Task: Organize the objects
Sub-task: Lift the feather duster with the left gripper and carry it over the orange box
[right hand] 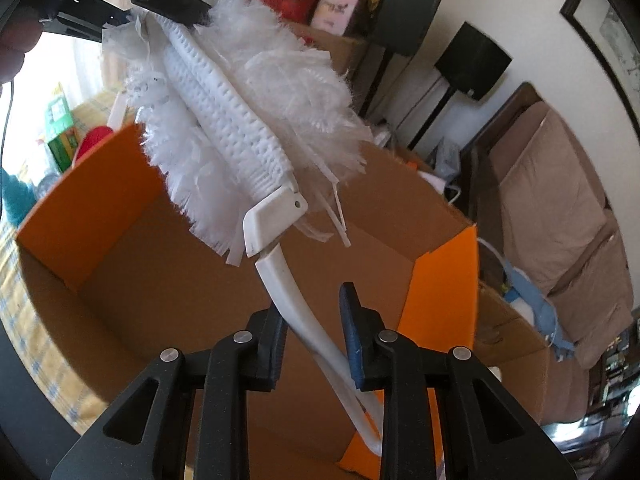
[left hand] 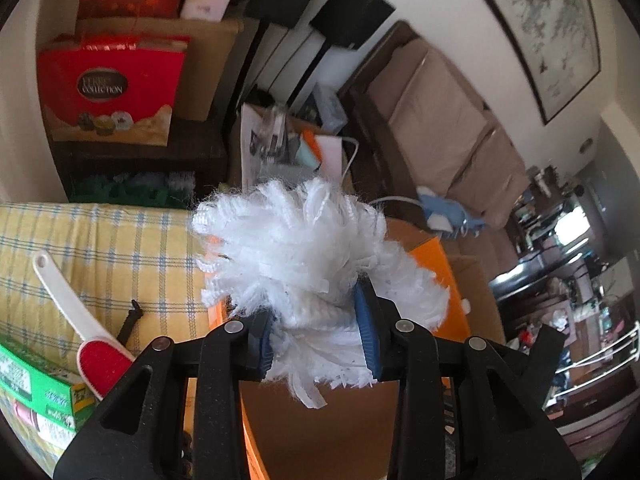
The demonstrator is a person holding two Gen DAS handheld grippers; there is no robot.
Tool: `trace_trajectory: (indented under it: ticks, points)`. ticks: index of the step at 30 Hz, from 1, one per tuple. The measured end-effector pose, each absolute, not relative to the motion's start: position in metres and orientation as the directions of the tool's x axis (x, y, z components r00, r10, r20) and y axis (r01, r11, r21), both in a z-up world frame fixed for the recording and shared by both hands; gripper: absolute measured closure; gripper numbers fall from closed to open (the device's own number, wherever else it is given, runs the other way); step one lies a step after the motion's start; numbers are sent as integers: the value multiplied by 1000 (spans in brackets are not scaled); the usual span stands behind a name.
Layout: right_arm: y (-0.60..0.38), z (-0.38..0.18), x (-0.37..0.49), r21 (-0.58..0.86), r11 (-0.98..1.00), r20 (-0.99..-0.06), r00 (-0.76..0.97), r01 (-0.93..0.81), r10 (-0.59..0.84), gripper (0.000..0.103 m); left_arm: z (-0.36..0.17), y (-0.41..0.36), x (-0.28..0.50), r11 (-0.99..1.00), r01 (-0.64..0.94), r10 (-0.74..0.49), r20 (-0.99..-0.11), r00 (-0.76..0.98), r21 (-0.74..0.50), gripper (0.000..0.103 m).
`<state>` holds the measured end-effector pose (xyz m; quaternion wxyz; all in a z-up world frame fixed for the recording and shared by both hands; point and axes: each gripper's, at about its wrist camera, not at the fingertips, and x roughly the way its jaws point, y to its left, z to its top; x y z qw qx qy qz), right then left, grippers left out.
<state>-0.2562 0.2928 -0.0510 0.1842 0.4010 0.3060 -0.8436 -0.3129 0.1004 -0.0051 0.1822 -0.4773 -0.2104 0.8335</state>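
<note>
Fluffy white duster with a curved plastic handle [right hand: 224, 92], squeezed by left gripper [left hand: 318, 340] and right gripper [right hand: 314, 344], mid-frame over open orange cardboard box [right hand: 92, 200].

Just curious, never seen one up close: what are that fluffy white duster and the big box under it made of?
The duster head looks like soft synthetic fibre strips, frayed and matte; its handle seems smooth, glossy white plastic. The box looks like matte brown cardboard, orange on the flaps.
</note>
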Motion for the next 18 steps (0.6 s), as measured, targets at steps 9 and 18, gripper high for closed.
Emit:
trace_trajectory:
  ticks: [9,18]
  points:
    - [308,-74,-278,-279,-785,-857,-513,553,-57,72,-40,119,-335,-914,-58,392,-836,-384,-402,52]
    - [319,-52,-268,-184,-835,-834,-532,518,-146,48,-19,121,-319,-919,-103,388,-822,-417,-382,36]
